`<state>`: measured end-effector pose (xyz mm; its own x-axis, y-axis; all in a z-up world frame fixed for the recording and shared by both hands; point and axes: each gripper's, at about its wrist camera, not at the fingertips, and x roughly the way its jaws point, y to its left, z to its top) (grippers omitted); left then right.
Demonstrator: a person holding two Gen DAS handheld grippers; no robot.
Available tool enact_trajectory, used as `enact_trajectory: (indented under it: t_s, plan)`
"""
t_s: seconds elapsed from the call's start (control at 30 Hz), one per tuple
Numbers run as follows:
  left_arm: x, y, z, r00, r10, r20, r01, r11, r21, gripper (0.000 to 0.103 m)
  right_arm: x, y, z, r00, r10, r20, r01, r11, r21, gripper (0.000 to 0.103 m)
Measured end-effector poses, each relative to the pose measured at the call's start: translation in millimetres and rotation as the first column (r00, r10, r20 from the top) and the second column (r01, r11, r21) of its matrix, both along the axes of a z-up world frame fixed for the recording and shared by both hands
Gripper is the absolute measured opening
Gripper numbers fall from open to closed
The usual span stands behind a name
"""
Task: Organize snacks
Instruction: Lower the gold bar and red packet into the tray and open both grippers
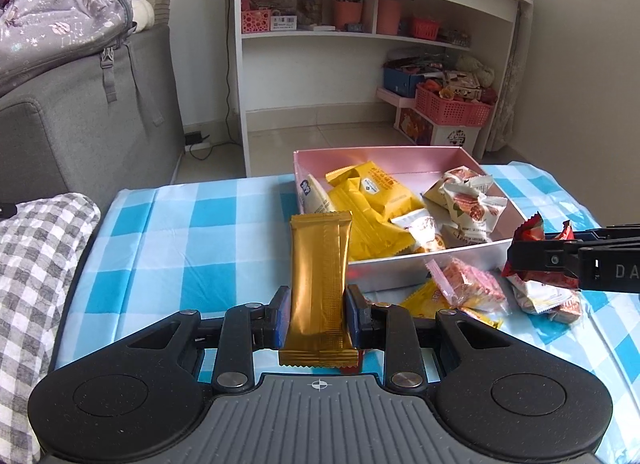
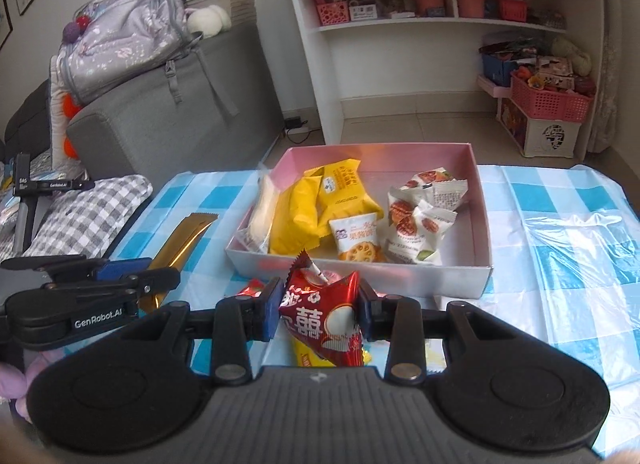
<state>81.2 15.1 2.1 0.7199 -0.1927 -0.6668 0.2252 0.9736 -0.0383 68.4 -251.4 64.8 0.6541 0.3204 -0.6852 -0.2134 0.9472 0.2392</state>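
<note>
We see a table under a blue-and-white checked cloth point(image 1: 192, 232), and on it an open pink box point(image 2: 460, 159) already holding yellow packets point(image 2: 320, 199) and white packets printed with red rounds point(image 2: 420, 219). Loose snacks point(image 1: 472, 284) lie on the cloth just in front of the box's near wall. Our left gripper point(image 1: 318, 310) has its fingers clamped on a gold-wrapped bar point(image 1: 320, 280) — it stands nearly upright between the blue pads, near the box's front left corner. Our right gripper point(image 2: 318, 310) is closed on a red packet point(image 2: 324, 320), pinched at both sides — in front of the box's near wall.
</note>
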Motion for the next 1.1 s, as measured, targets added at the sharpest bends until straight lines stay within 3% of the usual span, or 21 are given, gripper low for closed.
enact_trajectory:
  t_s: [0.4, 0.6, 1.1]
  plan:
    - [25, -56, -2, 0.999, -0.041, 0.022, 0.041, 0.999, 0.009, 0.026, 40, -34, -19, 0.987, -0.157, -0.027, 0.157, 0.987, -0.026, 0.034]
    - [50, -74, -11, 0.999, -0.050, 0.005, 0.050, 0.999, 0.021, 0.026, 63, -36, -29, 0.985, -0.165, -0.060, 0.165, 0.986, 0.007, 0.034]
    - [85, -105, -23, 0.996, -0.083, 0.010, 0.083, 0.996, 0.033, 0.026, 86, -40, -35, 0.982, -0.183, -0.043, 0.184, 0.983, 0.014, 0.035]
